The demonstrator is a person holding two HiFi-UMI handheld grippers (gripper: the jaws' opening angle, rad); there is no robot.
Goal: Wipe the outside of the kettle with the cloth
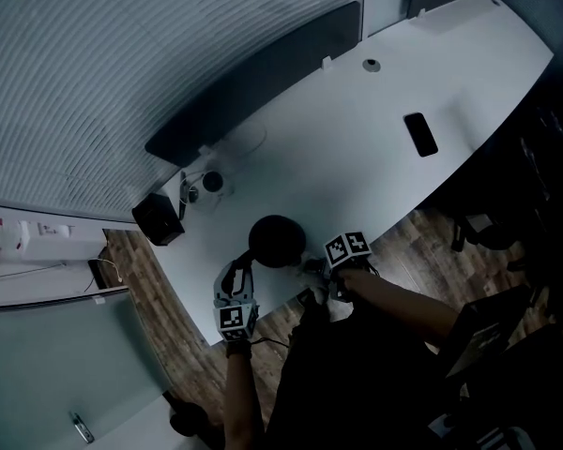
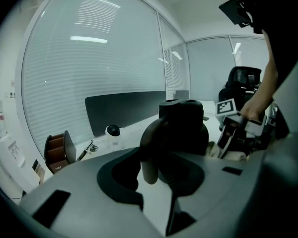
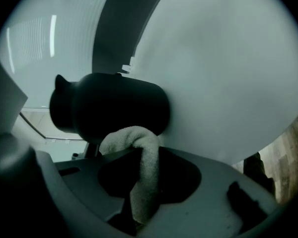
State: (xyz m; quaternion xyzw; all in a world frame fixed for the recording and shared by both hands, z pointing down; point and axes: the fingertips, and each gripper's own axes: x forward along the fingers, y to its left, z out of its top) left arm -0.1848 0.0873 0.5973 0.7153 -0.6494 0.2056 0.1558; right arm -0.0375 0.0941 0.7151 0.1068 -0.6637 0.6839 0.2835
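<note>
Right fingers (image 3: pixel 111 202) around cloth (image 3: pixel 144 175), beside kettle (image 3: pixel 114 103).

Dark kettle (image 1: pixel 277 240) with a smooth, matt body that gives almost no shine. Pale cloth (image 3: pixel 144 167) of rough, nubbly terry. White bench (image 1: pixel 357 148), smooth with a soft sheen. Floor (image 1: pixel 150 298) of brown wood-grain planks. Pale blinds (image 1: pixel 122 54), finely ribbed and matt.
</note>
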